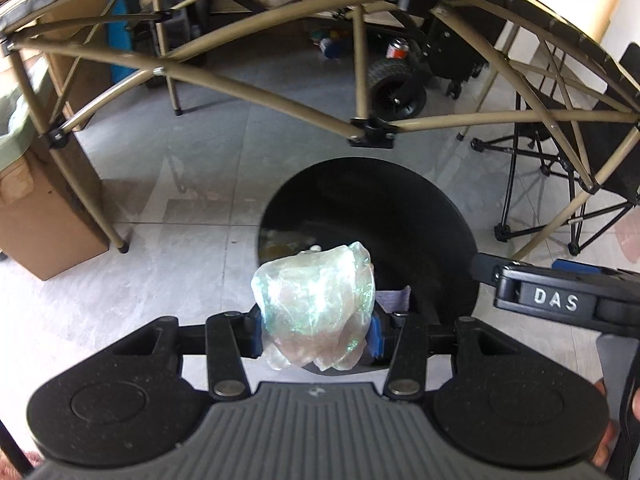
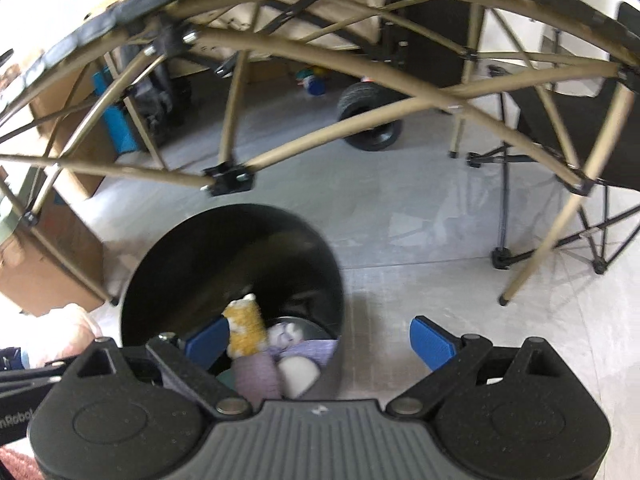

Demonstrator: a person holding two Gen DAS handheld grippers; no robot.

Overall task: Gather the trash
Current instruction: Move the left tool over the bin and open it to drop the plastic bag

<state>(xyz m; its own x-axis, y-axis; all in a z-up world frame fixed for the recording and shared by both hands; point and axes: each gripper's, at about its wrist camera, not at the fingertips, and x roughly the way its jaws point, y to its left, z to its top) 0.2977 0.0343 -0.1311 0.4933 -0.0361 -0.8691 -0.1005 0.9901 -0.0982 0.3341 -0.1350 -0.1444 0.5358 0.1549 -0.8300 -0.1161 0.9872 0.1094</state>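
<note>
Black plastic forms the round trash bin [image 1: 420,216], which stands on the grey tiled floor [image 1: 168,208] just in front of the folding table's tan tube frame [image 1: 280,100]. In the left wrist view, the bin's interior is dark; only a few pale scraps show low inside. The left gripper [image 1: 316,330] points steeply down, its jaws clamped on a crumpled clear plastic wrapper [image 1: 316,296] held over the bin's near rim. At the right edge, part of the right gripper [image 1: 560,300] bears a label reading "DAS". A cardboard box [image 1: 36,216] sits at the left.

In the right wrist view, the bin [image 2: 168,264] is seen from above. It contains a yellow-and-white crumpled piece [image 2: 245,330], purple cloth-like material [image 2: 256,376] and white wads [image 2: 298,374]. The right gripper [image 2: 318,340] points steeply down with its jaws spread wide and nothing gripped; the left blue pad [image 2: 206,342] lies over the bin's opening, the right blue pad [image 2: 432,342] over bare floor. Partial lettering at the lower left edge is cut off and cannot be read whole.
</note>
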